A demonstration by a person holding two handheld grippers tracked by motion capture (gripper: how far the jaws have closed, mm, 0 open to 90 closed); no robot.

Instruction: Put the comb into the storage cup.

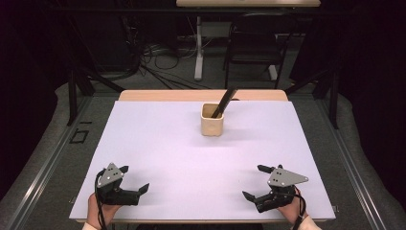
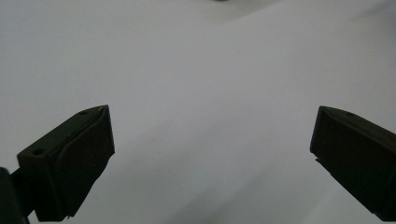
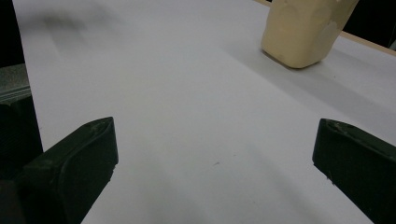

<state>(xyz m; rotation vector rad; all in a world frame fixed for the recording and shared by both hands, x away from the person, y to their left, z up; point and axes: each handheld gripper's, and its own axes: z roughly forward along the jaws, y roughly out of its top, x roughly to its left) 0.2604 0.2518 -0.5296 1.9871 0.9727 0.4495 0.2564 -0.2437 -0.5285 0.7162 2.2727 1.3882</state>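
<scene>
A cream square cup [image 1: 212, 120] stands near the far middle of the white table [image 1: 191, 153], with a black stick [image 1: 225, 101] leaning out of it toward the back right. The left gripper [image 1: 135, 178] rests at the near left, held by a hand, its jaws wide apart over bare table. At the near right a hand holds the right gripper [image 1: 255, 182], open too with nothing between its jaws. In the right gripper view the cup [image 3: 302, 29] sits far ahead at the upper right. The left gripper [image 2: 212, 140] and right gripper [image 3: 215, 154] each look over plain white surface.
A wooden strip [image 1: 201, 95] edges the table's far side. Beyond it are a dark chair [image 1: 251, 48], a white desk leg [image 1: 198, 52] and cables on the floor. Black stands [image 1: 72, 91] flank the table.
</scene>
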